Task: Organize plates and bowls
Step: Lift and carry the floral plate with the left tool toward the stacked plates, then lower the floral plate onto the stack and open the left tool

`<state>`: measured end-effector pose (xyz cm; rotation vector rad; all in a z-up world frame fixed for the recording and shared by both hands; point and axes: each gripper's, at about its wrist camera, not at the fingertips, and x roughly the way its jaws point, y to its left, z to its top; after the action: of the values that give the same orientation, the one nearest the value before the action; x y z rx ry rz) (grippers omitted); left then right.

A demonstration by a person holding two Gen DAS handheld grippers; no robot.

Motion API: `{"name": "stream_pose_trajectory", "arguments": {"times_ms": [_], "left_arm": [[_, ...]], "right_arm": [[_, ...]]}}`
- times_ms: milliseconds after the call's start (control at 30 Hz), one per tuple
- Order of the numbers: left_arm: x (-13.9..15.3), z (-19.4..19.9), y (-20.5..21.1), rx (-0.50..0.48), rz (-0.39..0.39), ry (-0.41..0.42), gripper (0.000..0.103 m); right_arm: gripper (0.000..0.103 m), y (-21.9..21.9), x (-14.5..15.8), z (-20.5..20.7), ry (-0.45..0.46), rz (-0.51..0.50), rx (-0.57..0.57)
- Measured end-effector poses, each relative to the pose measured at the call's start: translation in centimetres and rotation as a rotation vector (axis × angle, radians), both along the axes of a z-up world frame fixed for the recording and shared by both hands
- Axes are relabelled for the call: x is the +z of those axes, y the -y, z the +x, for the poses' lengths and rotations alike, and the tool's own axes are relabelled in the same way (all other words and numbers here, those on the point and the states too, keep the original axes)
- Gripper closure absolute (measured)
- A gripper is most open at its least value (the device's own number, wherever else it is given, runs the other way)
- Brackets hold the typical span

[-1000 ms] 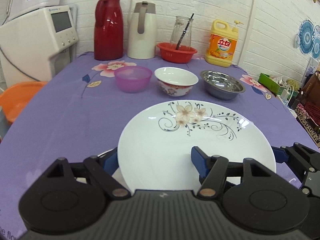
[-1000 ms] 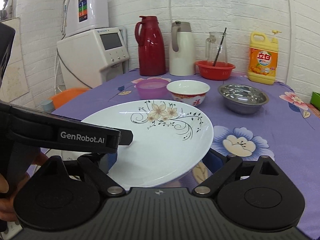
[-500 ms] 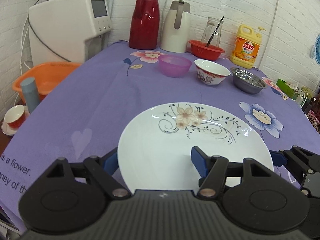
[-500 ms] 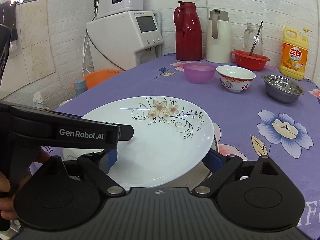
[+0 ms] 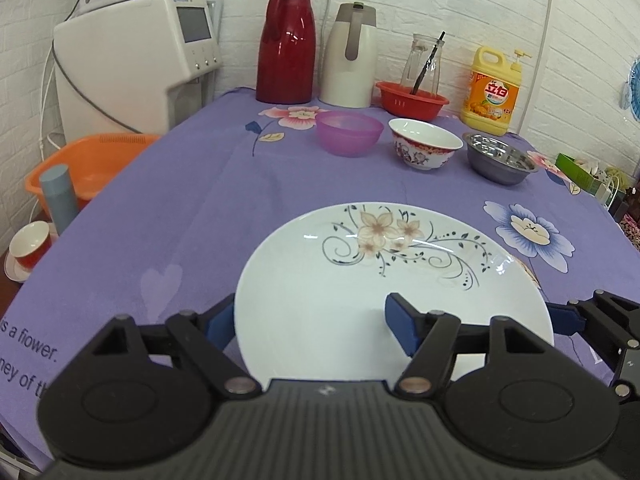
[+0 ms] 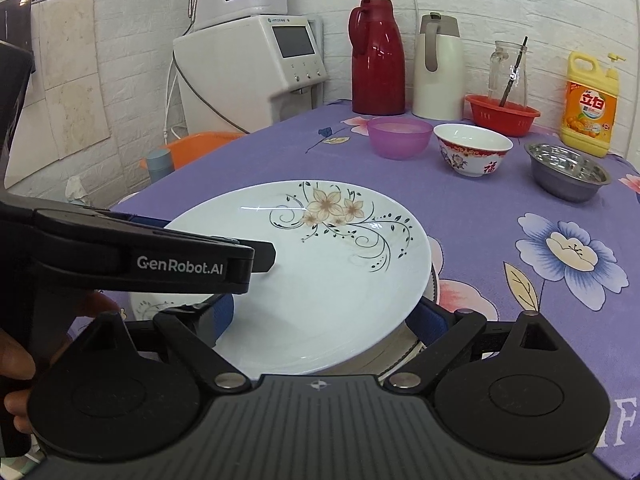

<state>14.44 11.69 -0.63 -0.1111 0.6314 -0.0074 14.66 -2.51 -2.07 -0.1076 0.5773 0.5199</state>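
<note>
Left gripper [image 5: 312, 320]: clamped on the flowered plate [image 5: 384, 280] rim; one finger above
Right gripper [image 6: 324, 314]: fingers apart, straddling the plate's edge

White floral plate [image 5: 372, 280] — tilted above table; three bowls [image 5: 424, 149] behind.

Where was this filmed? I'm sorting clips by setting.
Probably a home kitchen or dining corner: thermos jugs and dish soap stand on a flowered tablecloth, beside a countertop water dispenser.
</note>
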Motion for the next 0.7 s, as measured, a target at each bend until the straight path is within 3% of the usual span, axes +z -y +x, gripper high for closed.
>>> {"name": "stream_pose_trajectory", "arguments": {"times_ms": [400,567,700], "left_arm": [[-0.3,0.1,0.0,-0.016,-0.018,-0.014,0.034],[0.0,0.0,-0.2,-0.021,-0.038,0.001,0.033],[0.1,0.2,0.3,-0.013,-0.012,0.002,0.033]], "right_arm": [[0.0,-0.4,0.3,-0.6,0.03,-0.034,-0.023],[0.0,0.9,0.4,-0.3,0.023,0.023,-0.079],[0.0,0.3,-0.1,-0.3,0.013,-0.034,-0.05]]}}
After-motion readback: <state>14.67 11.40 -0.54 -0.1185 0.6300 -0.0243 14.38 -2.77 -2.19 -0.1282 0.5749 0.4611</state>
